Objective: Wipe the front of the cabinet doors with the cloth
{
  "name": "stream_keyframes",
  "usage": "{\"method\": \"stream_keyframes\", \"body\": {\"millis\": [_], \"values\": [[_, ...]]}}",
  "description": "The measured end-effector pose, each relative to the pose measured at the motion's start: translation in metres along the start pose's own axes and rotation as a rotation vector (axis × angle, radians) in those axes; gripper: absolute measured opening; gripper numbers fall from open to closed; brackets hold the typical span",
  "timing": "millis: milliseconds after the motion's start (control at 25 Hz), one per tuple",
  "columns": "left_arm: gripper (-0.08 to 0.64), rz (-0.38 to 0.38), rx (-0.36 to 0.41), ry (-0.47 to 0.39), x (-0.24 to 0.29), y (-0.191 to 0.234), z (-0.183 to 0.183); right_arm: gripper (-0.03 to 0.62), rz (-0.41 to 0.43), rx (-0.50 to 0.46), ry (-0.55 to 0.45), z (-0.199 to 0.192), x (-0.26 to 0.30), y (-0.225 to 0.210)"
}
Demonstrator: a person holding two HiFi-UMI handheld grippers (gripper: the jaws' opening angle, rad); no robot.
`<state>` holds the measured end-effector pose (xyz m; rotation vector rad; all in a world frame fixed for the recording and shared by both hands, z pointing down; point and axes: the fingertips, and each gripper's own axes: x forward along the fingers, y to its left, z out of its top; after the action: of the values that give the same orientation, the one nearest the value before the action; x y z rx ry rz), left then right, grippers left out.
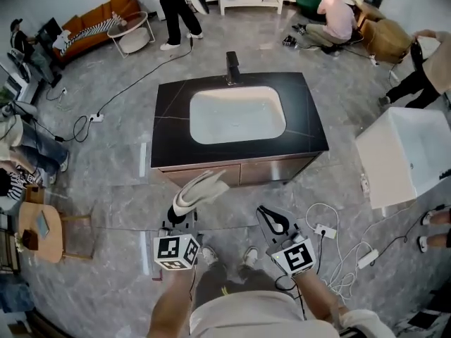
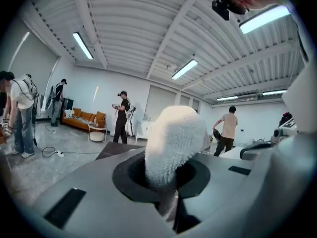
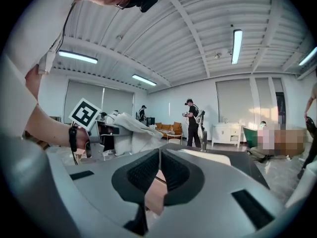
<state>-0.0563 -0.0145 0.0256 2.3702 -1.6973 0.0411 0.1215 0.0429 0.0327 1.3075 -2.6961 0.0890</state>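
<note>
while the left gripper is clamping the cloth short of the cabinet doors | right gripper is hanging empty, jaws together | step: approaching | next: likely pressing cloth flat against a door

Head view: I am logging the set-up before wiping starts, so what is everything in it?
vanity cabinet: one, black top, mid-floor
basin: one, white, sunk in the top
tap: one, black, behind the basin
cabinet doors: two as far as shows, brown, facing the person
cloth: one, white, in front of the doors
sofa: one, orange, upper left
round table: one, white, beside the sofa
tub: one, white, right
power strips: at least two, white, on the floor
people: several, round the edges
left tongs: shut on the cloth
right tongs: shut, empty
</note>
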Motion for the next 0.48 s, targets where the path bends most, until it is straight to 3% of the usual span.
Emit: {"method": "stream_keyframes", "body": {"millis": [240,480], "values": [[0.06,-0.024,0.078,-0.181,-0.044,-0.019,0.1,0.041,-0.051,-0.008,-0.064,0.053,-0.014,-0.022],[0.06,-0.027,0.113,-0.282,-0.1,-0.022,0.154,0.041,-0.083,0.011,-0.122,0.094,-0.031,-0.022]]}}
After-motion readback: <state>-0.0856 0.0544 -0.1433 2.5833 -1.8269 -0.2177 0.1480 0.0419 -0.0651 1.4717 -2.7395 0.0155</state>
